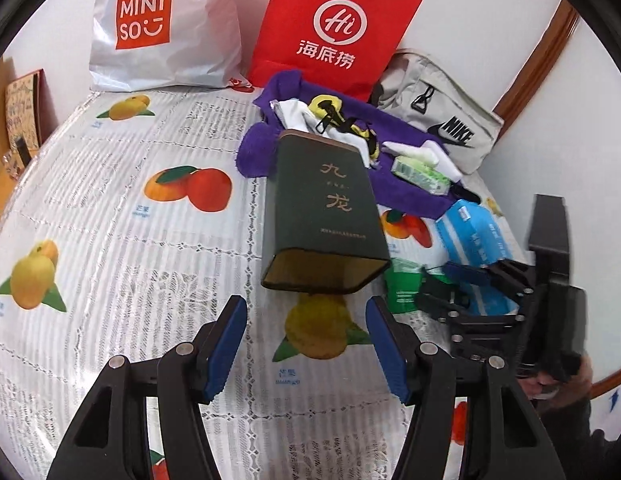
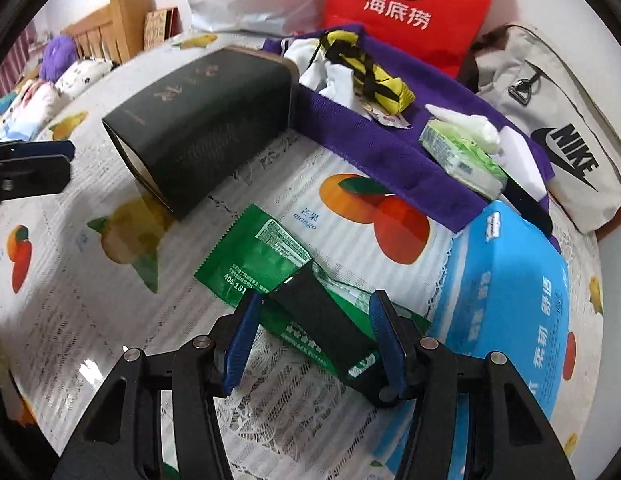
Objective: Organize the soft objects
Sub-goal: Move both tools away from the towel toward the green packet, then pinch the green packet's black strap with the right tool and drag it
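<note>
Wipes pack [image 2: 266,264] lies mid-frame under the right gripper [image 2: 310,336], jaws spread, empty; left gripper [image 1: 306,344] likewise released; next, descend and pinch.

Ahead of the blue-padded left gripper [image 1: 306,344] lay a dark green tin [image 1: 324,216] with gold characters; beyond it a purple towel [image 1: 394,184]. Under the right gripper [image 2: 310,336] was a green packet [image 2: 254,256]; right of it a blue-and-white pack [image 2: 506,292]; the tablecloth [image 1: 110,216] was white with orange and yellow fruit prints.

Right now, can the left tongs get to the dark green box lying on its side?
Probably yes. The left tongs are open with nothing between them, and the dark green box lies just ahead, open end facing them. Only bare fruit-print tablecloth lies between.
</note>
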Demonstrator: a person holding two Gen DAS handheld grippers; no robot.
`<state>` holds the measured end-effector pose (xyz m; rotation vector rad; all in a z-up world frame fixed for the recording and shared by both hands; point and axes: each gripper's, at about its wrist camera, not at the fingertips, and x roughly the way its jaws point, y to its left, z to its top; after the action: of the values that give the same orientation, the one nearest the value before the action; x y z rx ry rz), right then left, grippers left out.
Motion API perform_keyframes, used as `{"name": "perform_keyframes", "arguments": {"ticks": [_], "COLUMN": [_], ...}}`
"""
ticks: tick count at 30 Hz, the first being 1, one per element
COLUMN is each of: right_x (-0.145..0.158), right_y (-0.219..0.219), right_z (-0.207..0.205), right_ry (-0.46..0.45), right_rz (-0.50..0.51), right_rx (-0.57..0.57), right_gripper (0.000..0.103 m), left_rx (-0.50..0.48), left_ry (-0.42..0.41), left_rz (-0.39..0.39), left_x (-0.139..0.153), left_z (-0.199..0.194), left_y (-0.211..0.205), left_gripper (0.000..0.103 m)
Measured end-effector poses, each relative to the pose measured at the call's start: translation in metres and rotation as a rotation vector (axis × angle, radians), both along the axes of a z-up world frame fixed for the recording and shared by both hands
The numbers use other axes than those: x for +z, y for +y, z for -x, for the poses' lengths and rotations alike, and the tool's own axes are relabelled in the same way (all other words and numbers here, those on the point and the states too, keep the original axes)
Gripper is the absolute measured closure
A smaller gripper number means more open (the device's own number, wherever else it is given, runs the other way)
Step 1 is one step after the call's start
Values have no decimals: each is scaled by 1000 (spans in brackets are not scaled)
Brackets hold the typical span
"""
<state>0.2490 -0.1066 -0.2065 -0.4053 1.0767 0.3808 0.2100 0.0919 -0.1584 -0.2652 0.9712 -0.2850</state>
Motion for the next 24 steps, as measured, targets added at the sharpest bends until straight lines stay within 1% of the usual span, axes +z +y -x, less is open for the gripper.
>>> {"name": "perform_keyframes", "arguments": {"ticks": [2,3,4,5,9,15,18,22,24], "right_x": [-1,-1,-1,-1,-1,1,3,6,8], "right_y": [0,0,0,0,0,-7,-2,10,12], "right_z": [-4,-4,-5,-4,4,16,29,49,58], "right_ry": [17,25,38,57,71,138,149,183,175], "right_rz": [-1,-2,-10,-26,-40,-145,-170,-230,-252], "right_rx": [-10,-14,-15,-15,-23,-87,-99,-62,-29], "right_gripper": [48,50,61,64,70,70,70,69,69], "left_rx": [-1,0,0,2,5,11,8,5,4], "left_ry": [-3,-5,-7,-9,-6,12,22,28,27], "left_rz": [15,20,25,28,36,44,40,33,24], "left_x": [1,1,1,2,2,-2,-4,-4,-4], "left_z": [1,1,3,4,8,17,21,24,26], "left_y": [3,4,6,7,11,13,11,8,7], "left_gripper": [43,43,43,43,43,43,43,43,43]}}
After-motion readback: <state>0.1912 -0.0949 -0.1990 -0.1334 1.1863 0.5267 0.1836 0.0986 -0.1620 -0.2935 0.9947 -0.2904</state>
